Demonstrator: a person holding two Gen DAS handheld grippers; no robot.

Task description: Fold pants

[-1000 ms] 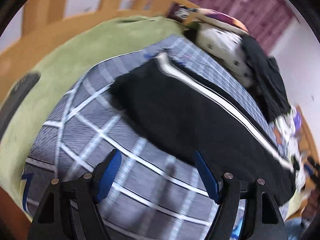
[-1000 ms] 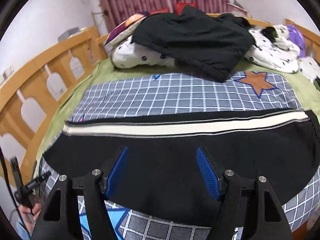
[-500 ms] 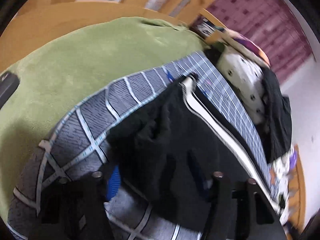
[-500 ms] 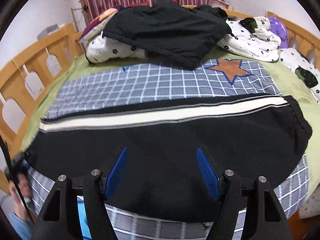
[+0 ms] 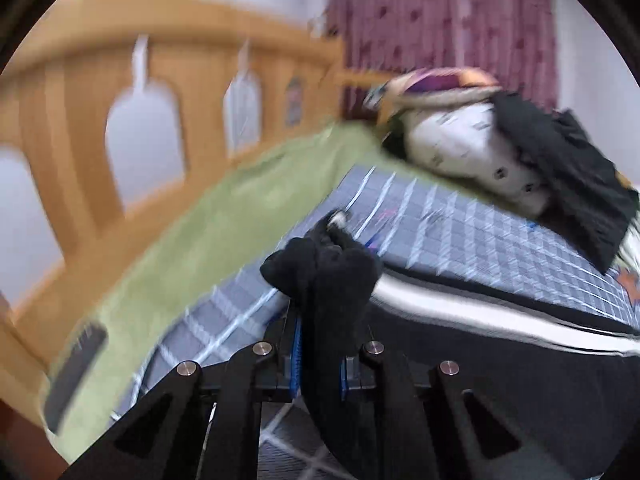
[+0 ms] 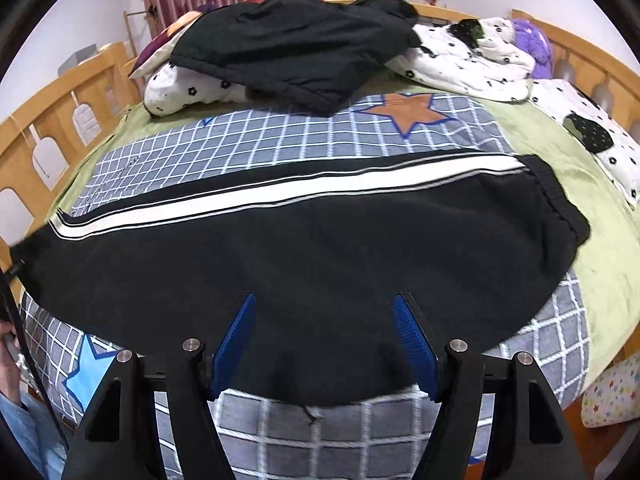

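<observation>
Black pants (image 6: 320, 240) with a white side stripe lie flat across a grey checked blanket (image 6: 304, 140), waistband at the right. My left gripper (image 5: 318, 344) is shut on the bunched cuff end of the pants (image 5: 328, 276) and holds it lifted off the blanket. My right gripper (image 6: 322, 340) is open and empty, hovering over the near edge of the pants at mid-leg.
A wooden bed rail (image 5: 120, 92) runs along the left. A pile of white spotted bedding (image 6: 460, 60) and another black garment (image 6: 296, 48) lies at the far end. A green sheet (image 6: 560, 148) lies under the blanket. A dark phone-like object (image 5: 74, 368) lies on the sheet at the left.
My left gripper went from open above the blanket to shut on the pants' cuff end, and lifted it. My right gripper stayed open and drifted right along the pants.
</observation>
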